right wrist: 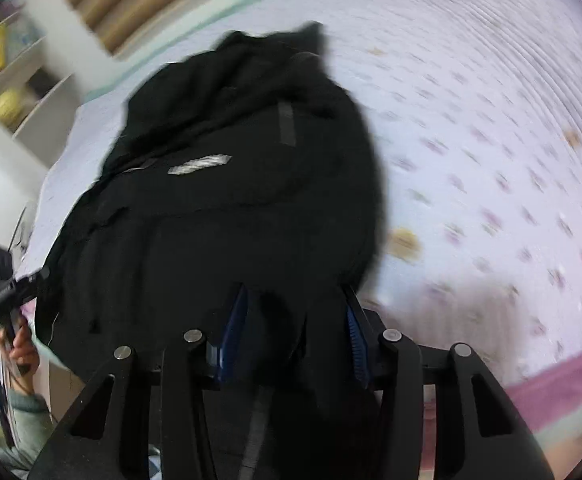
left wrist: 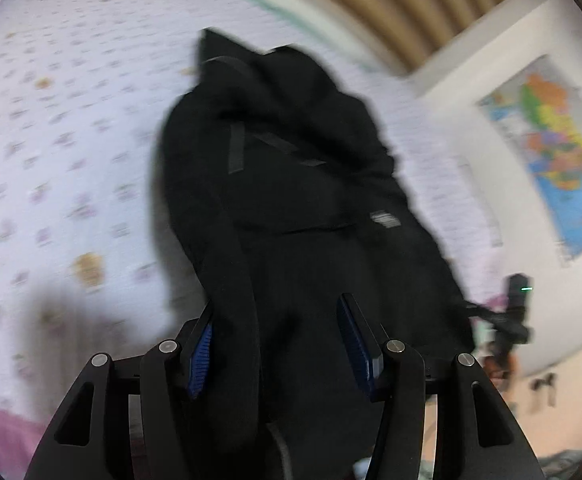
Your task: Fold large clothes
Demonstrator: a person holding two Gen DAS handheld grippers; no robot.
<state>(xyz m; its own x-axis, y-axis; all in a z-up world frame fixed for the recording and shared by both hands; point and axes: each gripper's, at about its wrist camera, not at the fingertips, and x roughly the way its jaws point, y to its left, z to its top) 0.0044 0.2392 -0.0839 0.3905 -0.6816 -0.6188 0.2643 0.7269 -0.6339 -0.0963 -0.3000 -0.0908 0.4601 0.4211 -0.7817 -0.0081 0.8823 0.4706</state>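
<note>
Two tools, left (left wrist: 277,344) and right (right wrist: 295,332), each gripping one black garment (left wrist: 291,200).

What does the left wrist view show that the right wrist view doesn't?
Only the left wrist view shows a colourful wall map. Only the right wrist view shows white shelves with a yellow ball. Both show the black garment lying on the patterned bedsheet, with cloth between the fingers of the left claw and the right claw.
</note>
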